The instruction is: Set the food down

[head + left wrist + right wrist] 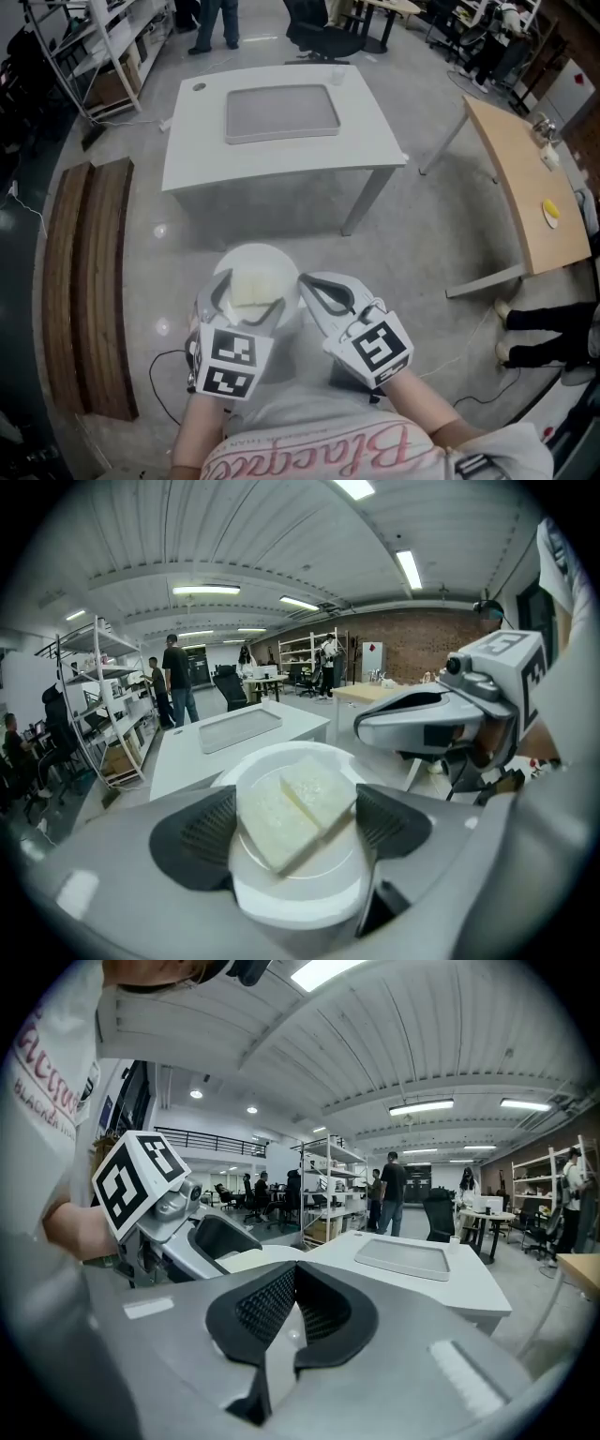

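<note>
A white plate carrying two pale flat slices of food is held above the floor, short of the white table. My left gripper is shut on the plate's near rim. In the left gripper view the slices lie side by side on the plate, between the dark pads. My right gripper hovers just right of the plate, shut and empty. Its pads meet in the right gripper view. A grey tray lies on the table.
A wooden bench runs along the left. A wooden table with a yellow item stands at right, a person's legs below it. Shelving, an office chair and standing people are behind the white table.
</note>
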The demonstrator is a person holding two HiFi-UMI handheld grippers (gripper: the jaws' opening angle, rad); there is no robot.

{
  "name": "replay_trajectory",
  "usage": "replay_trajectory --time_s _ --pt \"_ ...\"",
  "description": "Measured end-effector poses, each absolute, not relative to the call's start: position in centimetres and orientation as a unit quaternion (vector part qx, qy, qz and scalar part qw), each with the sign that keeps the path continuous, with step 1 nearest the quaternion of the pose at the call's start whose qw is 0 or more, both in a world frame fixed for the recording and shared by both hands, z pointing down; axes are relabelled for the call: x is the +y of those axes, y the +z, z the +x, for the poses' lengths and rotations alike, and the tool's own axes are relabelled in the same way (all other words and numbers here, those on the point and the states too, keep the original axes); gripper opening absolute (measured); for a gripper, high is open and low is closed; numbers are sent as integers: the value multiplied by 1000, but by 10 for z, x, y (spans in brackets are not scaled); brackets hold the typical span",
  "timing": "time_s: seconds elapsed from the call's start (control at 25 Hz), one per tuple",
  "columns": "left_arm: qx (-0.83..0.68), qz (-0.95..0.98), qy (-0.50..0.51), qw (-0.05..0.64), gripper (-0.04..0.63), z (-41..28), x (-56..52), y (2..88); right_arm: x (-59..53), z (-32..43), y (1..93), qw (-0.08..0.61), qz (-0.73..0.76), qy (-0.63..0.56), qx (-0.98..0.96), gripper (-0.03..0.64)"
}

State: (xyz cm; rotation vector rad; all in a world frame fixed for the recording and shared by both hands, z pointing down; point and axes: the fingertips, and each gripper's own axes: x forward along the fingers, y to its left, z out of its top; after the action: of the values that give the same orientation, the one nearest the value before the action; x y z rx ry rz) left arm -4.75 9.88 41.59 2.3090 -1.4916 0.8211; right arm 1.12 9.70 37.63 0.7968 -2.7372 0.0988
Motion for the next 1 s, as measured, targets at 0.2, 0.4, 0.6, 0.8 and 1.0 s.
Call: replay_trajectory --time_s 0.2,0.4,0.6,0.8,1.0 --pt "-524 791 281 146 397 -38 59 414 56 19 371 148 263 33 -953 2" --pt "-537 788 267 138 397 -26 20 407 20 29 365 144 253 21 -956 2" --pt "-553 779 261 135 397 -23 -11 402 -10 38 362 141 248 10 -958 2" --pt "-565 773 259 127 397 -21 -34 395 -33 45 358 138 248 -3 -959 2" --pt "-567 775 248 127 397 -15 -49 399 -50 48 360 137 251 -8 -958 2"
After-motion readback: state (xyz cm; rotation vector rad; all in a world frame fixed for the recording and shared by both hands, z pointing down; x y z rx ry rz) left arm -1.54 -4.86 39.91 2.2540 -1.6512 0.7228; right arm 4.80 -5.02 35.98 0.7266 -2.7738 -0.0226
